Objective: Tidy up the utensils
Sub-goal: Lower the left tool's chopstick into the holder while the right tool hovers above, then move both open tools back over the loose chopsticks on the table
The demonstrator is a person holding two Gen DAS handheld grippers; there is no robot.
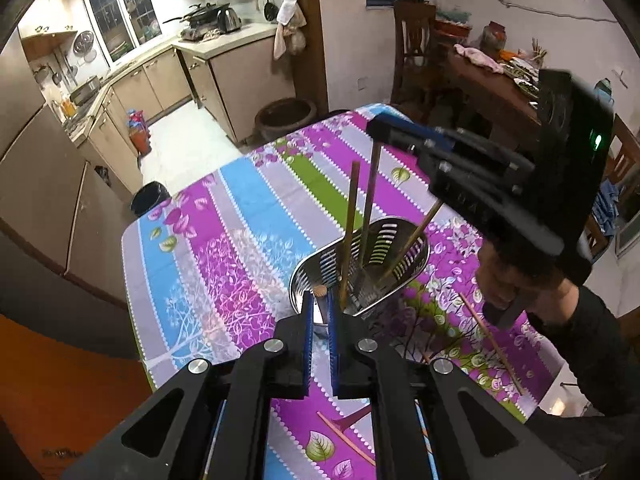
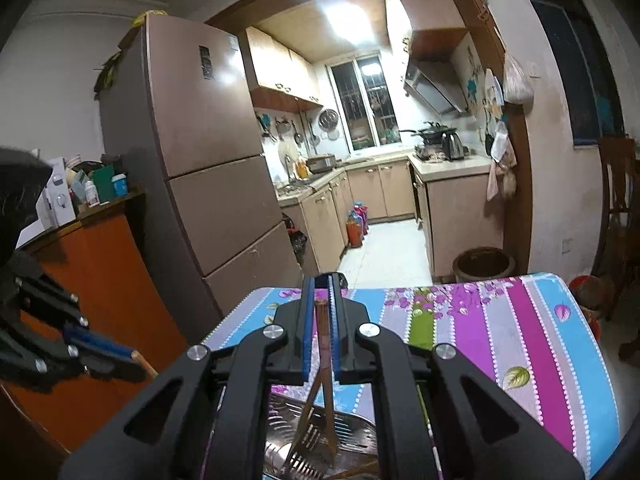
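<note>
A perforated metal utensil holder (image 1: 360, 264) stands on the striped floral tablecloth (image 1: 224, 248), with three chopsticks (image 1: 350, 232) upright in it. My left gripper (image 1: 320, 300) is shut on a chopstick whose round end (image 1: 319, 290) shows between the fingers, right at the holder's near rim. My right gripper (image 2: 321, 300) is above the holder (image 2: 320, 436) and shut on the top of a brown chopstick (image 2: 323, 340) that reaches down into it. In the left wrist view the right gripper (image 1: 378, 128) holds that chopstick (image 1: 370, 200). Two more chopsticks (image 1: 490, 344) lie on the cloth.
Another loose chopstick (image 1: 346, 438) lies near the table's front. The table's left edge drops toward an orange cabinet (image 2: 104, 280) and a fridge (image 2: 208, 152). A dark bin (image 1: 150, 198) and a clay pot (image 1: 286, 118) stand on the floor beyond the table.
</note>
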